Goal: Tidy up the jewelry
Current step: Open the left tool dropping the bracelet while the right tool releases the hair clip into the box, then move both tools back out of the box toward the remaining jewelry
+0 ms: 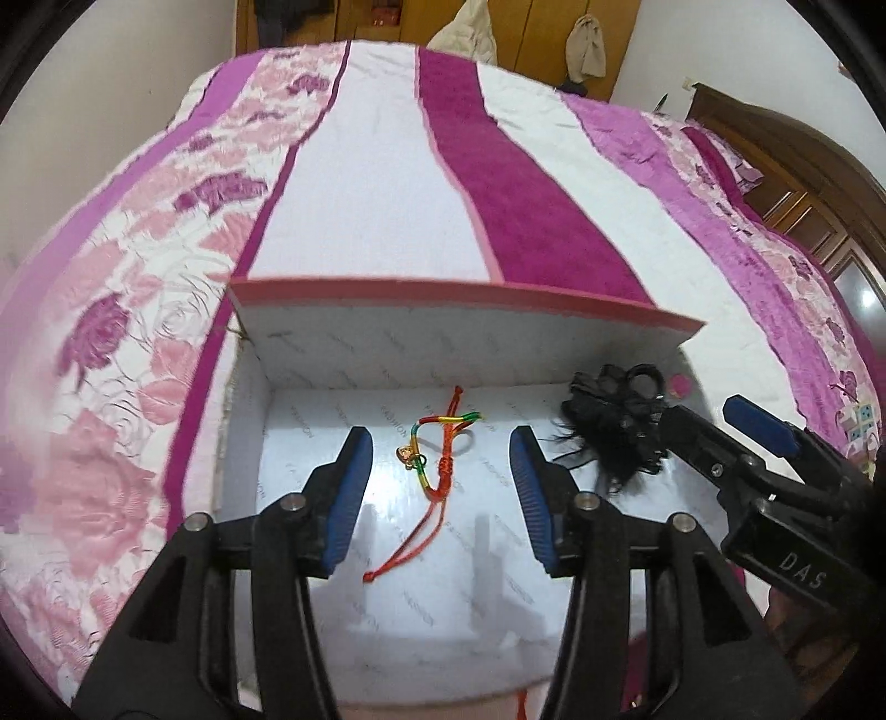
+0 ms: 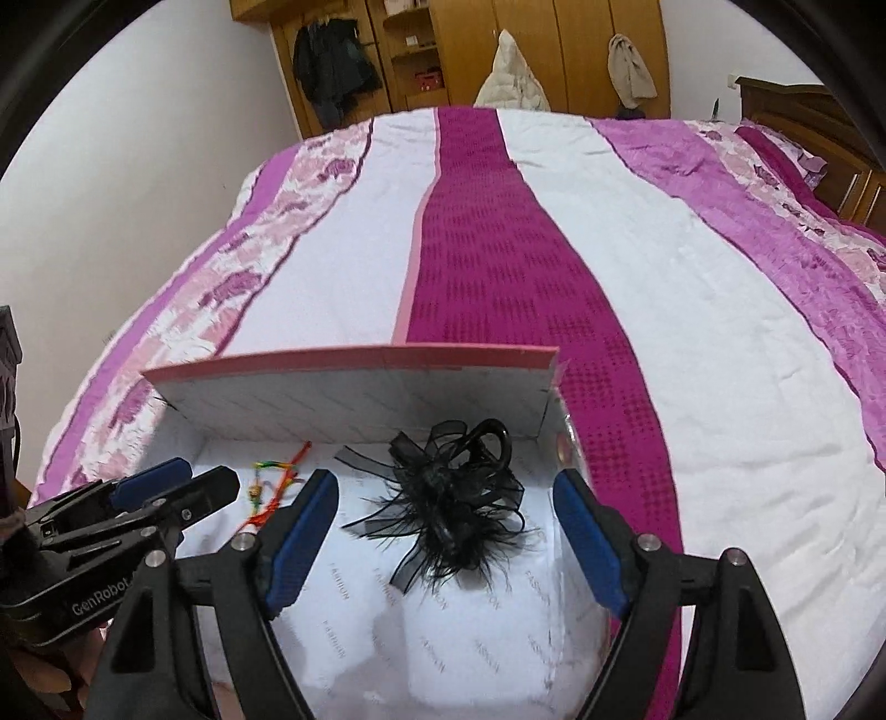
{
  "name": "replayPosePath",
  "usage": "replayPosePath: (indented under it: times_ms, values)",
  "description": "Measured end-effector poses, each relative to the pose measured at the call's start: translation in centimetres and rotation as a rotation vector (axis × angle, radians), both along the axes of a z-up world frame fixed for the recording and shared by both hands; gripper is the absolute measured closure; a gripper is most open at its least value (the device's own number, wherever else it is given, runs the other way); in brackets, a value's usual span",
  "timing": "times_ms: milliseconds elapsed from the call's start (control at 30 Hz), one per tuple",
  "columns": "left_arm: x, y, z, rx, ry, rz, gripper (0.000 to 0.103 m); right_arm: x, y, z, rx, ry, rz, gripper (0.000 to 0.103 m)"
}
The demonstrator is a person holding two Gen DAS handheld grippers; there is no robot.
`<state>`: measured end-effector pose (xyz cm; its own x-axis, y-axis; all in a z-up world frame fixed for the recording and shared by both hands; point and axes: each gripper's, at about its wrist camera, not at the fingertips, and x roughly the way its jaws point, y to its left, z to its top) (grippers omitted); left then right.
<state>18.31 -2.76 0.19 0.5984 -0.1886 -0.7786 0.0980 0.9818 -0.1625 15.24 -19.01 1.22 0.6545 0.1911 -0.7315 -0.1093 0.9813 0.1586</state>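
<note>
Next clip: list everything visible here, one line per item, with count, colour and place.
box: 1, white inside, pink-edged lid raised, on the bed
bracelet: 1, red cord with green and yellow, box floor, left part
hair clip: 1, black, feathered, box floor, right part
bedspread: 1, white, pink and magenta stripes, under the box
wardrobe: 1, wooden, far wall
left tongs: 1, black, blue pads, open above bracelet
right tongs: 1, black, blue pads, open around hair clip

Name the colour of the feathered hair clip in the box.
Black; the hair clip shows best in the right wrist view.
</note>
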Motion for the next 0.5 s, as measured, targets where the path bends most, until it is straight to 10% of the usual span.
replayPosePath:
  times_ms: [500]
  values:
    - [-7.8, 2.2, 6.2, -0.035, -0.143, 0.033, 0.056, -9.3, -0.9, 7.4, 0.079, -0.198, 0.015, 0.021]
